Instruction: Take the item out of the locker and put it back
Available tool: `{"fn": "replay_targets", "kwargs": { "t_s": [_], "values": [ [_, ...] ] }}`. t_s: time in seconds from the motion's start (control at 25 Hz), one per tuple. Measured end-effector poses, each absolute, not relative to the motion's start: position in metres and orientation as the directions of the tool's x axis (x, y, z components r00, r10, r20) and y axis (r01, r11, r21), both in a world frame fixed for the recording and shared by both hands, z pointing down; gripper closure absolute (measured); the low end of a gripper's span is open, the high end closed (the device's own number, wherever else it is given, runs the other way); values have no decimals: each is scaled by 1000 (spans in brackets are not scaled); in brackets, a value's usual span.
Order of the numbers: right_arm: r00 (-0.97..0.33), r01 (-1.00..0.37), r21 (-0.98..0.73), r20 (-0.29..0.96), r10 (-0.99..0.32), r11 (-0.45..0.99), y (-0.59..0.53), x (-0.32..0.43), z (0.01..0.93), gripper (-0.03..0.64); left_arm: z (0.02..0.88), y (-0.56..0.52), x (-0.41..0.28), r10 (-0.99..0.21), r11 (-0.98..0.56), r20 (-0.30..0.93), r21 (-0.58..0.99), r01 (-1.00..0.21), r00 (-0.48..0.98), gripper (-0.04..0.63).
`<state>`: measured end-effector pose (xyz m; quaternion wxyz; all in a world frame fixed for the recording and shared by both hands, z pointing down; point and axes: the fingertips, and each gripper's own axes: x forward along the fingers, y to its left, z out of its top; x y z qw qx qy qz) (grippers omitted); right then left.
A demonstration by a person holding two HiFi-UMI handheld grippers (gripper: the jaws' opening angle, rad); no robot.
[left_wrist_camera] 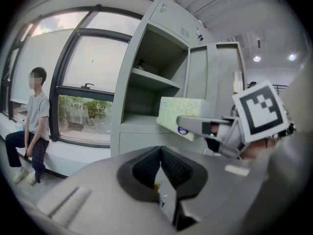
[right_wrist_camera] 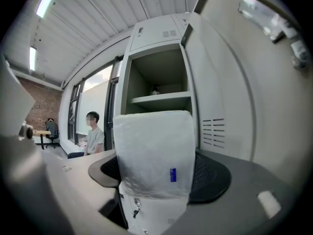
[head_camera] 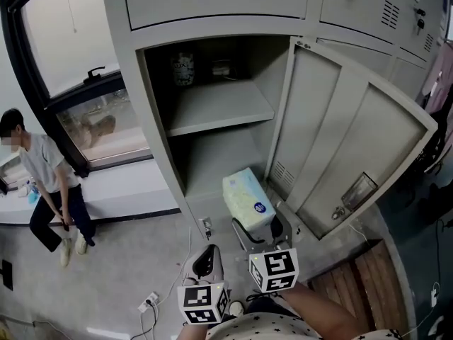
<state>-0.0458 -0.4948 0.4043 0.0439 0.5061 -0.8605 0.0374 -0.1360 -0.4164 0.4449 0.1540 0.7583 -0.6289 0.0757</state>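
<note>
A pale soft tissue pack (head_camera: pixel 249 198) with a small blue mark hangs just in front of the open grey locker (head_camera: pixel 212 154), at the level of its lower compartment. My right gripper (head_camera: pixel 262 227) is shut on the pack, whose white wrap (right_wrist_camera: pixel 154 153) fills the space between the dark pads (right_wrist_camera: pixel 212 175) in the right gripper view. In the left gripper view the pack (left_wrist_camera: pixel 183 116) sits in the right gripper (left_wrist_camera: pixel 205 126) before the locker shelves. My left gripper (head_camera: pixel 207 261) stays lower left of it, jaws together (left_wrist_camera: pixel 161 173) and empty.
The locker door (head_camera: pixel 347 140) swings out to the right. A patterned jar (head_camera: pixel 184 68) and a small item (head_camera: pixel 221 68) stand on the upper shelf (head_camera: pixel 219 108). A person (head_camera: pixel 49 183) sits on the window ledge at left. A power strip (head_camera: pixel 150 302) lies on the floor.
</note>
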Motion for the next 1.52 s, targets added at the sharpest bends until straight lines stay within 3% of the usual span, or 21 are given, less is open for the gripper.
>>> {"fn": "replay_targets", "kwargs": {
  "t_s": [0.48,1.52],
  "values": [
    [-452,-892,-112,151,-879,439,-415,-9,424,244,427,-399,-120,-933,-231,260,97,-968,249,589],
    [-474,-880,-83,139,-869,467,-434,-17,419,244,426,-391,-114,-940,-207,254,114,-972,230,588]
  ]
}}
